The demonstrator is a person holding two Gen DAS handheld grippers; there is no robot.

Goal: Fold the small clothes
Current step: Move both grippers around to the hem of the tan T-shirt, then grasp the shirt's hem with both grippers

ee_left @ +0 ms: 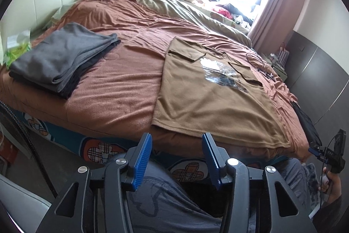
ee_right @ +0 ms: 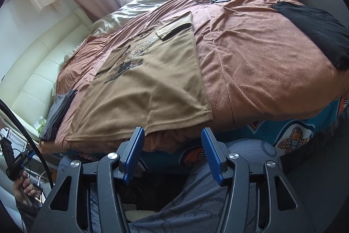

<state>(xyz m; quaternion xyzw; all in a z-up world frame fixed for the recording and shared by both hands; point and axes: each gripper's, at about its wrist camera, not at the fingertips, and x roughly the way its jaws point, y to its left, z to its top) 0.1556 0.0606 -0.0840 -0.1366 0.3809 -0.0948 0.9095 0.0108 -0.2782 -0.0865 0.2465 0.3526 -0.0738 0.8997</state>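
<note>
Tan cotton T-shirt (ee_left: 213,99), mid-frame on the rust-brown bed (ee_left: 122,88), looks light and limp; pinch its hem corners. Left tool (ee_left: 176,159) and right tool (ee_right: 172,155) half-open, empty.

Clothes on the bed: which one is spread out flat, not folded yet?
The tan printed T-shirt, lying open near the bed's edge. The grey clothes are already a folded stack.
</note>
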